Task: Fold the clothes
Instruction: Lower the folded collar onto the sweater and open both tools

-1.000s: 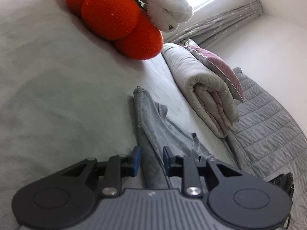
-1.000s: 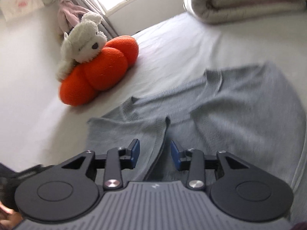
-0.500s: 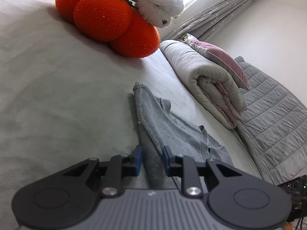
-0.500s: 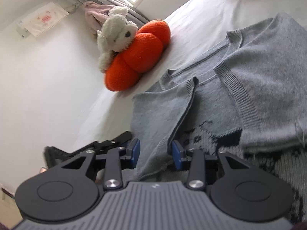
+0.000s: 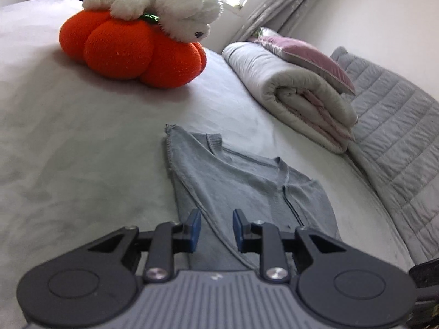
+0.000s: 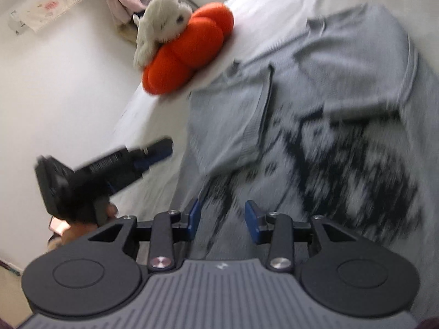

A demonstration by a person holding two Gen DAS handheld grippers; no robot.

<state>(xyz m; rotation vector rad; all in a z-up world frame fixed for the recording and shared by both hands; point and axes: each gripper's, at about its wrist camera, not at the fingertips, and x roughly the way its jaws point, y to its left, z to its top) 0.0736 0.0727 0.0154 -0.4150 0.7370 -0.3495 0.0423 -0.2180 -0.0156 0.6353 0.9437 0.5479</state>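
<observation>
while both jaws stand apart, the grey sweater [image 6: 315, 104] lies lengthwise, neckline toward the orange pumpkin cushion [image 6: 189, 52].

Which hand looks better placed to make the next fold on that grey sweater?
Probably the right gripper: it hangs open directly over the grey sweater. The left gripper sits off its edge, over bare bed.

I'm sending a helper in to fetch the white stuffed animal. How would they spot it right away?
Start at the pale bed under the window. Near its head sits a bright orange pumpkin-shaped cushion. The white plush toy lies draped on top of it, the only fluffy white thing there, unlike the flat grey sweater and the rolled duvet.
</observation>
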